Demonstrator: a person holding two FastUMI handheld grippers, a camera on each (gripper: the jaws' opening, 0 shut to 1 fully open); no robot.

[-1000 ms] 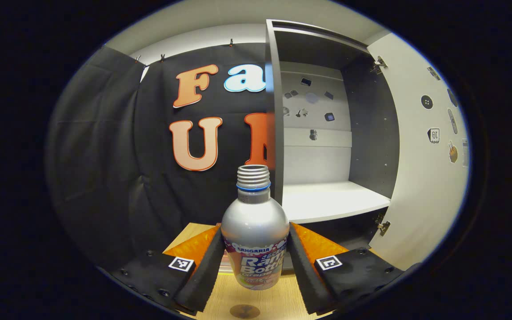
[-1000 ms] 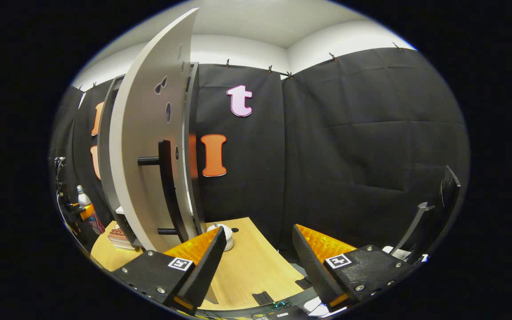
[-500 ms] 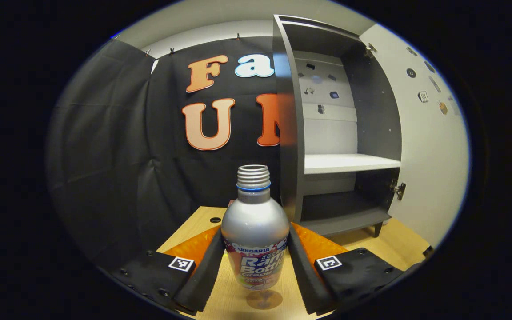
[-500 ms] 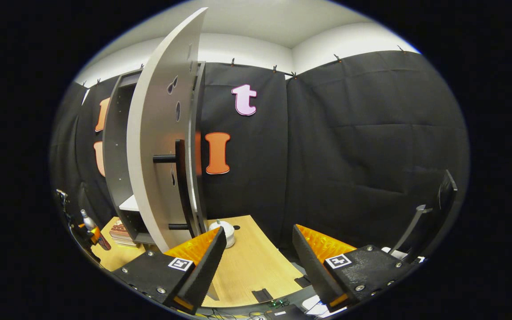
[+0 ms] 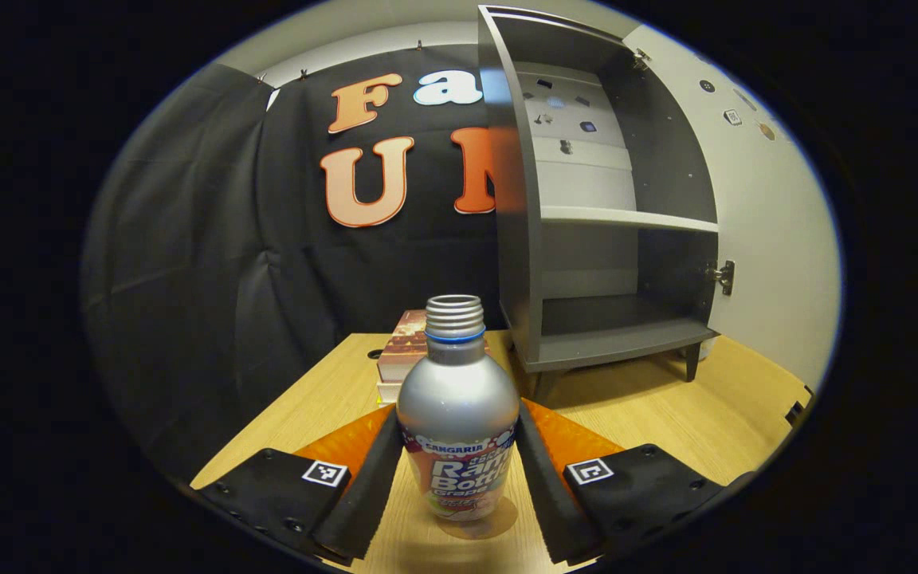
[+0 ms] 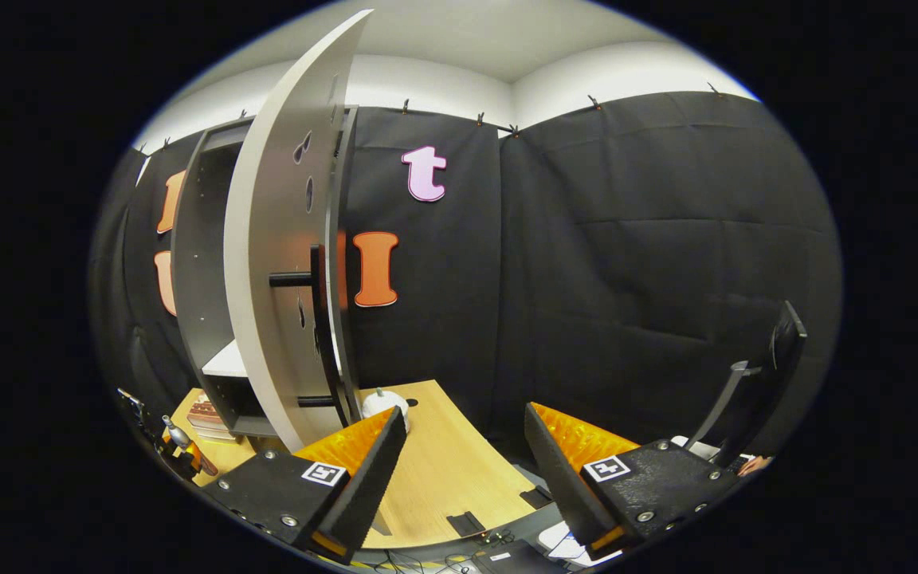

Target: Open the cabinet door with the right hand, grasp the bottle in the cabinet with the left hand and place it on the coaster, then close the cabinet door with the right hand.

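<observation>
The cabinet (image 5: 586, 199) stands on the wooden table (image 5: 666, 414) with its door (image 6: 284, 239) swung wide open, and its shelves look empty. The left gripper (image 5: 459, 478) is clenched on the bottle (image 5: 457, 430): both fingers press on the bottle's sides and hold it upright. Just under the bottle lies a round brownish disc, probably the coaster (image 5: 499, 522), and it is not possible to say if the bottle's base touches it. The right gripper (image 6: 463, 470) is spread apart and carries nothing, near the door's black handle (image 6: 317, 319).

The risk now is in the release. If the bottle is off the middle of the coaster, or not yet fully down, it may tip when the fingers part, because it is tall and narrow. The open door could also be knocked by the right gripper.

The table is pale wood, smooth, with a stack of books (image 5: 403, 363) behind the bottle. Black cloth forms the wall behind the table.
</observation>
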